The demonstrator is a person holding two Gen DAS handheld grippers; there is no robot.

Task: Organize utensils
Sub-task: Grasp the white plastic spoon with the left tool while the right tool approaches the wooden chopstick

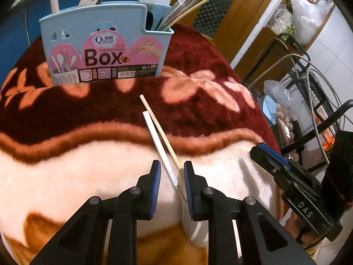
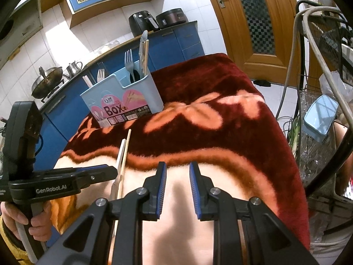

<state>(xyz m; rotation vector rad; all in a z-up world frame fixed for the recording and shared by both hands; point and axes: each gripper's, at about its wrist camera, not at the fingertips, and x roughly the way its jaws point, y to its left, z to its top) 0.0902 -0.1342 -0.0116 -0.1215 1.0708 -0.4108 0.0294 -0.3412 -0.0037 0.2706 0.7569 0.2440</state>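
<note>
Left gripper (image 1: 172,172), fingers slightly apart, poised over the near ends of two loose utensils that pass between its blue pads (image 1: 157,187); no pad visibly presses on either, so nothing is gripped. The white spoon (image 1: 160,148) lies with its handle pointing toward 11 o'clock and its bowl toward 5 o'clock, partly under the right-hand finger; the wooden chopstick (image 1: 158,128) lies just beside it, touching or nearly touching along much of its length. Right gripper (image 2: 177,187), fingers likewise a little apart and holding nothing, hovers over the pale part of the plush blanket (image 1: 66,176), with the utensils at its 10 o'clock. The blue utensil box (image 1: 106,50) stands upright at 11 o'clock in the left view, already holding forks, chopsticks and a ladle-like tool (compartment divisions are only partly visible). Judged handling: both pieces are light, stiff and thin; the smooth spoon handle may slip, and the deep pile lets a slim stick sink. A hold on the spoon's handle near the bowl, separate from the chopstick, seems safest.
</note>
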